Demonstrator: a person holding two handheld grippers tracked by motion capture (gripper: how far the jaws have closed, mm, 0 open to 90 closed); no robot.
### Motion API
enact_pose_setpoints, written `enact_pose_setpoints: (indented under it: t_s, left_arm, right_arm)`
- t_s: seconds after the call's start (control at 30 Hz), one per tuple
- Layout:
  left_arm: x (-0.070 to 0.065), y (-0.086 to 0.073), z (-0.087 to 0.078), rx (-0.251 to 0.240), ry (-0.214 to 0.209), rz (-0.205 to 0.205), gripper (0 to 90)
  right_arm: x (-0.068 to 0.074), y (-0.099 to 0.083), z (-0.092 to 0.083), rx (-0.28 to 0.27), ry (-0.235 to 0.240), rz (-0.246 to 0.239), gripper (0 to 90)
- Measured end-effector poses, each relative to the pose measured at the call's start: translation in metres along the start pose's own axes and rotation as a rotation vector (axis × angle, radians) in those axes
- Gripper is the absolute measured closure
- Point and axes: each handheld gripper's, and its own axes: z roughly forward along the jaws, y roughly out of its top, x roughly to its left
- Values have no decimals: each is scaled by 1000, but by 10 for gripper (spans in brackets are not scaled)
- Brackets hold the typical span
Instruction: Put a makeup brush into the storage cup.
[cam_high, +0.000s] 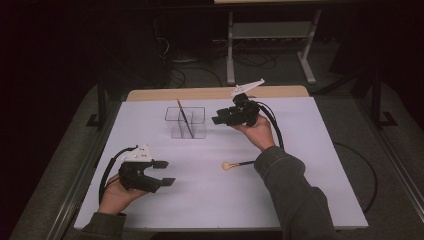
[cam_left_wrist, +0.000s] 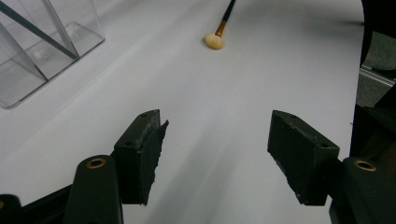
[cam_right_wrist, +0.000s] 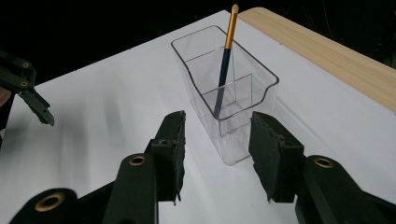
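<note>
- Two brushes in play: one stands tilted in the clear box, the other lies flat on the white table.
- Standing brush leans in a rear compartment, tip up; done, by the look of it.
- Loose brush lies near table centre, pale head toward 9 o'clock, dark handle running to 3 o'clock under the right sleeve.
- Right gripper hovers just beside the box at its 3 o'clock, jaws apart, nothing between them.
- Left gripper rests at the near left, jaws wide apart and empty.
- In the left gripper view the loose brush lies dead ahead at 12 o'clock, head first.
- Judgement: the left gripper is the nearer; the brush's long axis lies crosswise on the table, so jaws should straddle the handle, not the head.
</note>
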Motion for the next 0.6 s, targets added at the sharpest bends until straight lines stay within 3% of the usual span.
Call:
enact_pose_setpoints:
  t_s: [0.3,0.6]
  left_arm:
    - [1,0,-1,2,5,5,345]
    - [0,0,-2,-5,3,1,343]
  right_arm:
    - [1,-7,-3,16,-2,15,524]
    - [6,-10,-9,25,-16,-19,480]
